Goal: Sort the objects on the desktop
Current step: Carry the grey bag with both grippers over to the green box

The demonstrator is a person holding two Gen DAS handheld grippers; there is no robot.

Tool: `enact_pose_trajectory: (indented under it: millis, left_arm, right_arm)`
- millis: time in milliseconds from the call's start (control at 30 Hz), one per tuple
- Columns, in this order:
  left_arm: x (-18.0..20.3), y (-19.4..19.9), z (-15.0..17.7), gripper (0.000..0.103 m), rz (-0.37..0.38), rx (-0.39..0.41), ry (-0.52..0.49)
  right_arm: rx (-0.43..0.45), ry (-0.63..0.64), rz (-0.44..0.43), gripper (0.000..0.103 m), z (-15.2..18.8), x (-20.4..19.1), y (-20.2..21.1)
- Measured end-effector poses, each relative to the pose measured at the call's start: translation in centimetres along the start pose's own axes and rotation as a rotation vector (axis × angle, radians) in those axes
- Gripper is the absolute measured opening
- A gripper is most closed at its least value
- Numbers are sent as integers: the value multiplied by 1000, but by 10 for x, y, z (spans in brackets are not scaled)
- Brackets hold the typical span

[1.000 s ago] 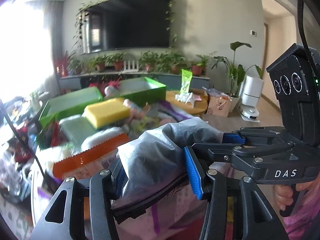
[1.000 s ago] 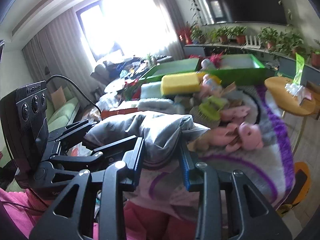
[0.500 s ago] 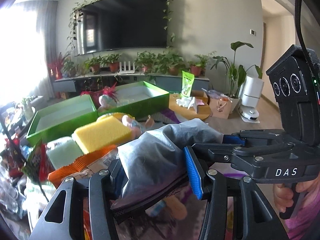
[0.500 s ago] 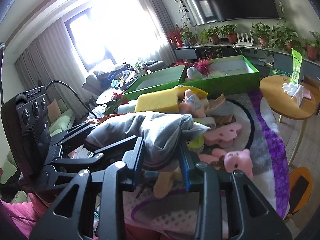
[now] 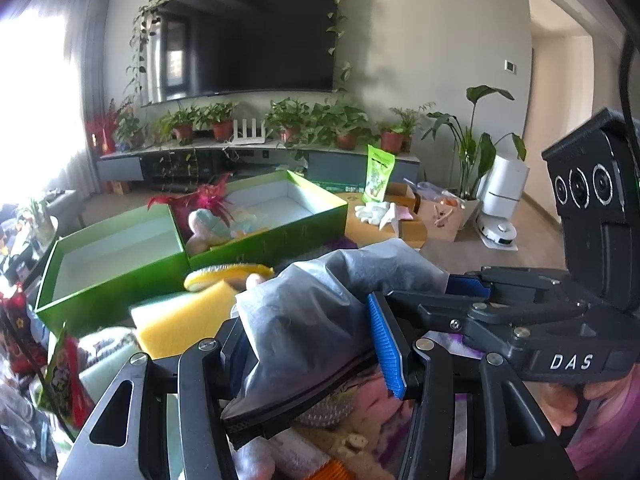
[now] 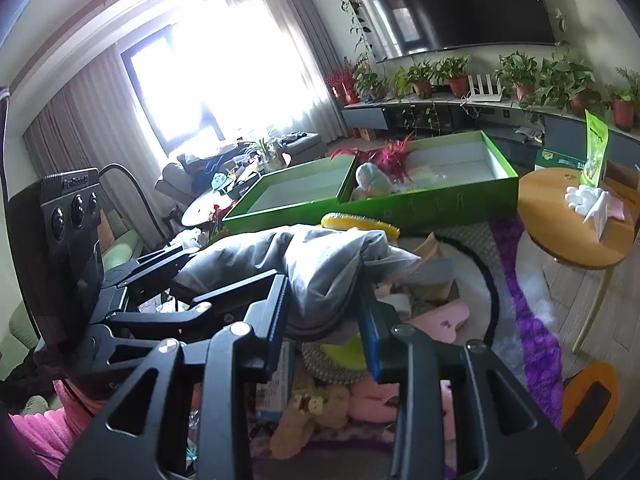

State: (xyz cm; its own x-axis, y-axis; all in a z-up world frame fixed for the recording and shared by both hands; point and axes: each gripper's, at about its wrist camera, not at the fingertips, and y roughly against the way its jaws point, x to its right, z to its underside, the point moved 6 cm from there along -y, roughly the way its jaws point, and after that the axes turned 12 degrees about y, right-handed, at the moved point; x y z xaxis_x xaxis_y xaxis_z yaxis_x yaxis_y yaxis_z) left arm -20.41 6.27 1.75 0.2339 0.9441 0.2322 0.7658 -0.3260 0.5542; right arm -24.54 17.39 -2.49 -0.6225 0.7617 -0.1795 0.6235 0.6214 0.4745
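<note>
Both grippers are shut on one grey translucent bag with a black zip edge (image 5: 320, 320), held between them above the clutter. My left gripper (image 5: 308, 344) grips one end; my right gripper (image 6: 324, 300) grips the other end (image 6: 320, 268). Ahead stand two open green boxes: the left one (image 5: 108, 280) looks empty, the right one (image 5: 304, 228) holds a pale plush toy with red feathers (image 5: 208, 216). A yellow sponge (image 5: 180, 320) and a yellow brush (image 5: 228, 274) lie just before the boxes.
Pink plush toys (image 6: 436, 320), snack packets (image 5: 60, 380) and other small items crowd the rug below. A round wooden side table (image 6: 568, 216) with white gloves stands right. A TV console with potted plants (image 5: 280, 128) lines the far wall.
Both grippers have risen and moved forward with the bag; the green boxes are nearer and lower in view, and the sponge now sits close under the left gripper.
</note>
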Motion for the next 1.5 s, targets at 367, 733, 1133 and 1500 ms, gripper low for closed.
enact_pose_trajectory:
  millis: [367, 733, 1133, 1500]
  left_arm:
    - [19, -22, -45, 52, 23, 3, -45]
    - [18, -61, -85, 52, 12, -16, -65]
    - [7, -111, -125, 52, 16, -39, -66]
    - [-6, -160, -149, 52, -26, -65, -66]
  right_arm:
    - [59, -24, 30, 34, -35, 33, 5]
    - [74, -42, 32, 34, -63, 68, -8]
    - [83, -41, 46, 34, -98, 108, -37]
    - [84, -37, 26, 34, -120, 150, -70]
